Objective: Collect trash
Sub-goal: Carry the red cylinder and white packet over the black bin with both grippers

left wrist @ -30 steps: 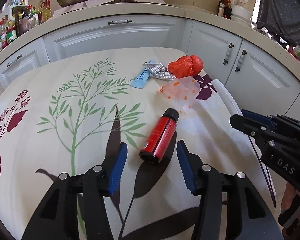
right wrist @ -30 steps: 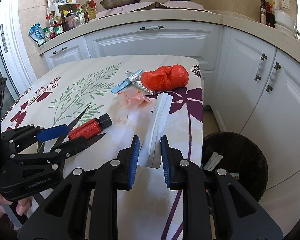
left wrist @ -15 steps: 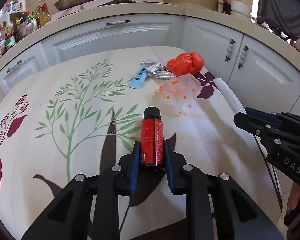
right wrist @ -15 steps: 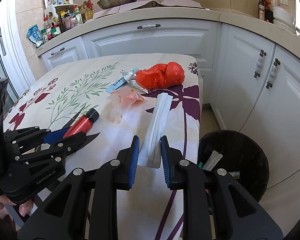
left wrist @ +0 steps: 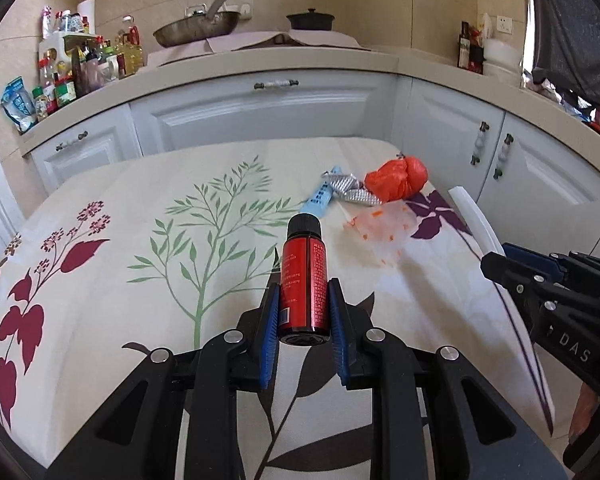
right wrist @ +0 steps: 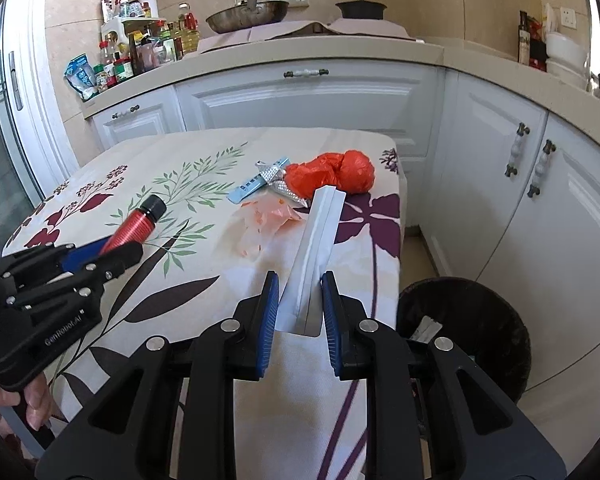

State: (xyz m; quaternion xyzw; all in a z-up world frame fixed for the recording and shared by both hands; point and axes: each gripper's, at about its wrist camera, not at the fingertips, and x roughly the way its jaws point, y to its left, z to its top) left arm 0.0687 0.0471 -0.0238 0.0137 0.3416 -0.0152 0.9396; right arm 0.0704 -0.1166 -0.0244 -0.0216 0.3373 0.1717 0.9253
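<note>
My left gripper [left wrist: 304, 312] is shut on a red bottle with a black cap [left wrist: 303, 276] and holds it lifted above the floral tablecloth [left wrist: 100, 280]; the bottle also shows in the right wrist view [right wrist: 134, 224]. My right gripper [right wrist: 300, 300] is shut on a long white folded packet [right wrist: 316, 240], held over the table's right edge. On the cloth lie a crumpled orange bag [left wrist: 396, 178], a silver blister pack [left wrist: 350, 188], a blue wrapper [left wrist: 320, 196] and a clear plastic scrap with orange flecks [left wrist: 384, 228].
A black trash bin [right wrist: 466, 332] with some white scraps stands on the floor right of the table, below my right gripper. White cabinets [right wrist: 300, 100] and a counter with bottles and a pan surround the table at the back and right.
My left gripper closed on the red bottle and raised it off the cloth, cap pointing forward. The right gripper kept hold of the white packet and lifted slightly.
</note>
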